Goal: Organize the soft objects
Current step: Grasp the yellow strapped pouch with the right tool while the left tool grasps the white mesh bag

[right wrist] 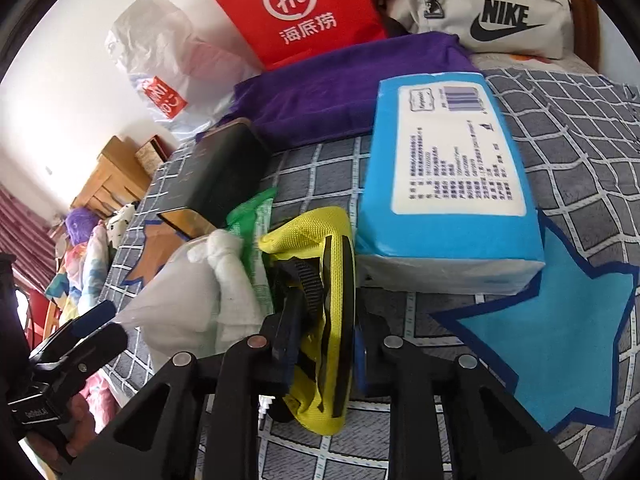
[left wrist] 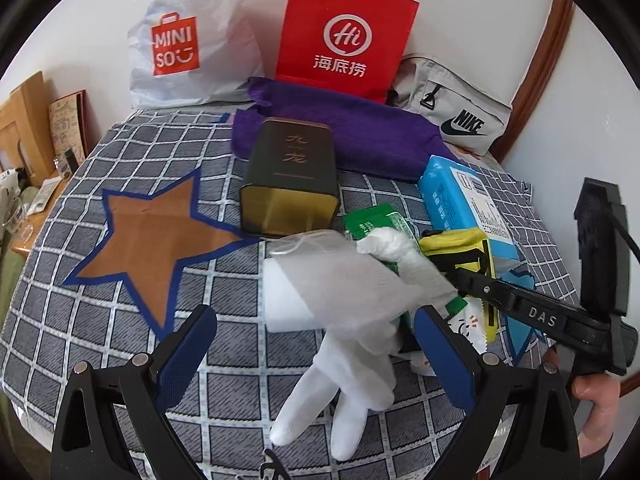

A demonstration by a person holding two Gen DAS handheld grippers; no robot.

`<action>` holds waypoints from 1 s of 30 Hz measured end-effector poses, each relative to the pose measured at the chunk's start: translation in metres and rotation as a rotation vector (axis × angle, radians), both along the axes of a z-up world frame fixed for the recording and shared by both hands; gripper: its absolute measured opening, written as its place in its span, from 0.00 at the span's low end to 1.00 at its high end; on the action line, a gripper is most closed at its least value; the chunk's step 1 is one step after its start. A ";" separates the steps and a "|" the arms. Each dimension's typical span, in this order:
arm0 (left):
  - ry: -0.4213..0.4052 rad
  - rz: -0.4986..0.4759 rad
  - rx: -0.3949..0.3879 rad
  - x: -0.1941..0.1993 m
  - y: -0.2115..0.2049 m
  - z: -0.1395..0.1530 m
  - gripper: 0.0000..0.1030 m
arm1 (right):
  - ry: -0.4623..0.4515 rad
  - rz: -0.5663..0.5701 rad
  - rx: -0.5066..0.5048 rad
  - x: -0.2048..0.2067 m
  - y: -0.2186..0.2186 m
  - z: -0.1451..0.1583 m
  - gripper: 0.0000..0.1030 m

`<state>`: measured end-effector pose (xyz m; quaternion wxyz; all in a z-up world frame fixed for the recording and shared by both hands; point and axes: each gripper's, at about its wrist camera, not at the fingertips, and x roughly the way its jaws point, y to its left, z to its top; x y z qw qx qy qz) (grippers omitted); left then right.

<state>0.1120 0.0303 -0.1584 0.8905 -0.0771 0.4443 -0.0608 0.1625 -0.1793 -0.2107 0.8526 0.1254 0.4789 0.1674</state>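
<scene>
Starting on the left side of the left wrist view, there's a brown star [left wrist: 156, 244] with a blue outline printed on the grey checked bedcover [left wrist: 120, 152]. Behind it a white MINISO bag [left wrist: 188, 36] leans on the wall, next to a red paper bag [left wrist: 344, 36].

Moving toward the middle, a dark tin [left wrist: 290, 178] lies on its side in front of a purple towel [left wrist: 348, 132]. Just below that sits a messy pile of soft stuff: a sheer white mesh bag [left wrist: 340, 280] draped over a white glove [left wrist: 340, 384], whose fingers point toward the camera. The left gripper [left wrist: 316, 354] has its blue pads spread wide, one on each side of the glove, touching nothing.

Further right is a green packet [left wrist: 372, 220], then the yellow pouch [right wrist: 320, 280] with black straps. The right gripper [right wrist: 320, 354] is pinching that pouch, pads pressed on both sides of it. The pouch rests just beside a blue tissue pack [right wrist: 448, 168], which overlaps a light blue star [right wrist: 560, 328] on the cover. Way back on the right, a grey Nike bag [right wrist: 480, 8] sits against the wall.
</scene>
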 end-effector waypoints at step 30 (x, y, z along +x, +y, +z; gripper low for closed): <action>0.046 0.006 0.050 0.002 0.004 0.008 0.17 | -0.035 -0.001 -0.217 -0.065 -0.043 0.013 0.13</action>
